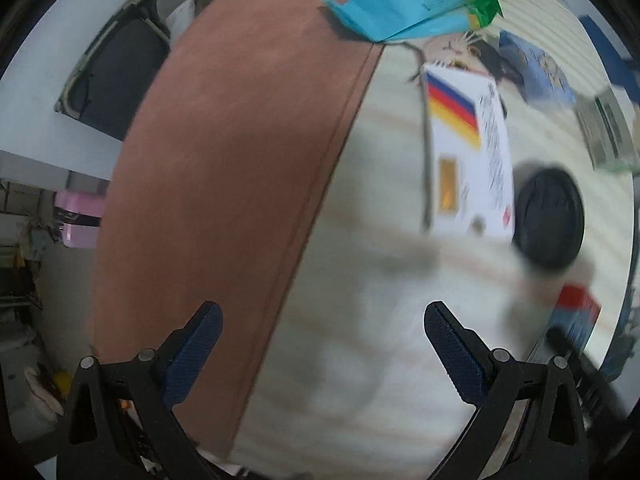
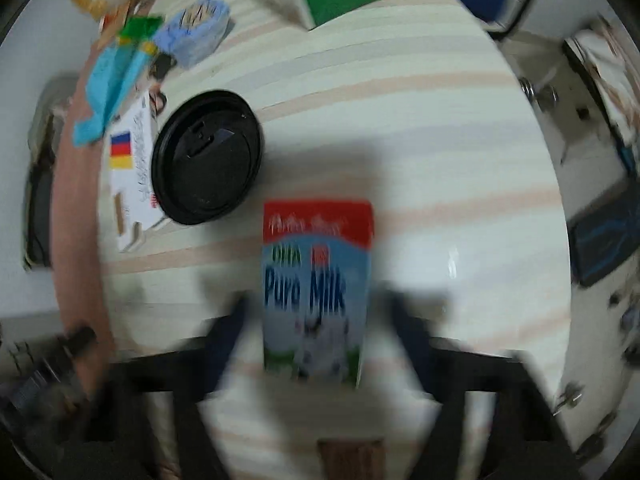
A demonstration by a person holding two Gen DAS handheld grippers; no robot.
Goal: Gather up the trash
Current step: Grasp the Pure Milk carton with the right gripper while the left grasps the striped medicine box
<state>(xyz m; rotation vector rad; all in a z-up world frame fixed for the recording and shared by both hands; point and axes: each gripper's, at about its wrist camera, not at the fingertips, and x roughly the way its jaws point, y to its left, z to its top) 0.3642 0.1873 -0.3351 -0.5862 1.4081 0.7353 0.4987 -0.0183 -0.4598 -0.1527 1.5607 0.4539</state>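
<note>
Milk carton lies flat on the striped table between the right gripper's blurred fingers; contact unclear. Left gripper hangs spread, empty. Black-lidded cup stands beside the carton.

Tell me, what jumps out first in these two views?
The Pure Milk carton dominates the right wrist view, lying between the right gripper's blurred fingers. Beside it sits a black cup lid, next to a white box with flag stripes. The left gripper hangs open, empty.

Home setup: striped cloth on desk, milk carton, cup lid, snack wrapper, cluttered floor.
</note>
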